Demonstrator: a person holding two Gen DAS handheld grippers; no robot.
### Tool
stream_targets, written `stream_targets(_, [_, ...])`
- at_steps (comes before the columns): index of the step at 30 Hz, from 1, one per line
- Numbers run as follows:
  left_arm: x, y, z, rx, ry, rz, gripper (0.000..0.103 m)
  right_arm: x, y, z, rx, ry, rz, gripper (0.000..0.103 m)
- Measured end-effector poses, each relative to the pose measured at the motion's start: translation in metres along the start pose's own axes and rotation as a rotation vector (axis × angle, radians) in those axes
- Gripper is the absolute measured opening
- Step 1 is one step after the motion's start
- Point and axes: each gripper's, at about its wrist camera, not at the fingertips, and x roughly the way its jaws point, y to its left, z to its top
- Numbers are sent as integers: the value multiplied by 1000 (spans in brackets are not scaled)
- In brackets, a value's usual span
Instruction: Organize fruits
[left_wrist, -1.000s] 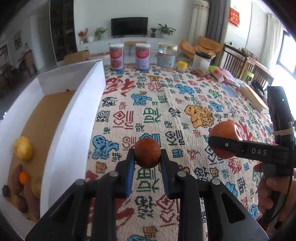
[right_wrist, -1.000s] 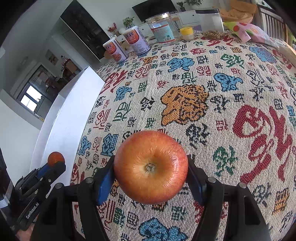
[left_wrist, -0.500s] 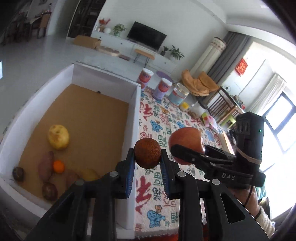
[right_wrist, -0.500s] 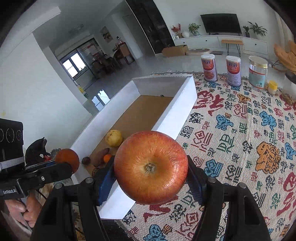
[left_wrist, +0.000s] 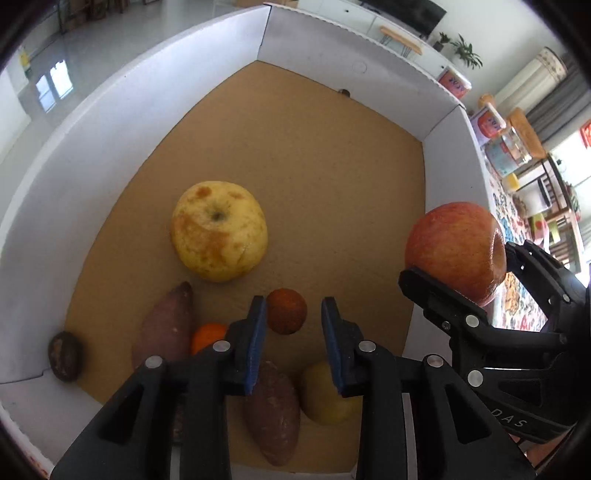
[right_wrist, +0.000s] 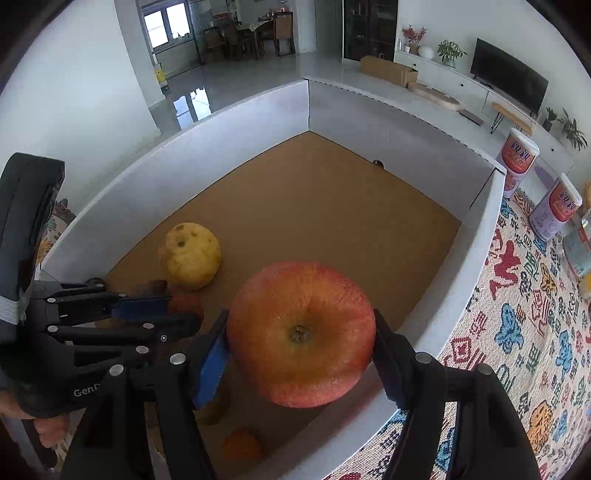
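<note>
My left gripper (left_wrist: 293, 343) is open above the near end of the white box (left_wrist: 92, 129). The small brown-orange fruit (left_wrist: 286, 311) sits between its spread blue pads, free of both, and seems to drop. My right gripper (right_wrist: 301, 354) is shut on a large red apple (right_wrist: 301, 332) and holds it over the box's right wall (right_wrist: 443, 295). The apple also shows in the left wrist view (left_wrist: 456, 251). The left gripper appears in the right wrist view (right_wrist: 162, 314).
On the box's brown floor lie a yellow apple (left_wrist: 219, 230), two sweet potatoes (left_wrist: 164, 328), a small orange (left_wrist: 207, 336), a dark fruit (left_wrist: 64, 355) and a yellow fruit (left_wrist: 327, 397). Cans (right_wrist: 517, 162) stand on the patterned tablecloth (right_wrist: 524, 314) to the right.
Both grippers have moved left from over the cloth to over the box. My left gripper has opened and let go of the small brown-orange fruit. The right still holds the apple.
</note>
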Motion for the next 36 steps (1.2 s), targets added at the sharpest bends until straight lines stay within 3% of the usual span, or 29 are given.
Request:
stream_targets(3, [-10,1,-1,1,-36,36,48,7,3,-3,-33,3,-19,71])
stream_targets(6, [-29,3,-6,7,-120,52,68,0,2,-6,-36,-15,-20,72])
stream_targets(11, [-80,-11,-28,102,-345,141,91,-37,-8,-10,17,-99,-27,99])
stream_targets(12, [-90,-15,-33,115,-393,175,97,-48,-9,-13,23,-122,-39,100])
stream_targets(17, [-125,-31,-54,129,-569,346,102,-86,-12,-33,103,-187,-109,103])
stream_targets(20, [-131,-34,-69,141,-575,451,102,-96,-12,-48,161,-177,-142,103])
stream_targets(23, [-131,-36,-79,176,-515,466,102,-103,-10,-62,214,-168,-157,103])
stream_targets(26, [-131,-30,-87,190,-449,434,102,-107,0,-75,249,-165,-112,103])
stream_targets(32, [-146,-8,-87,123,-439,398,102,-115,19,-88,333,-157,-42,103])
stream_targets(36, [-165,2,-87,85,-451,334,102,-134,32,-84,342,-184,-65,103])
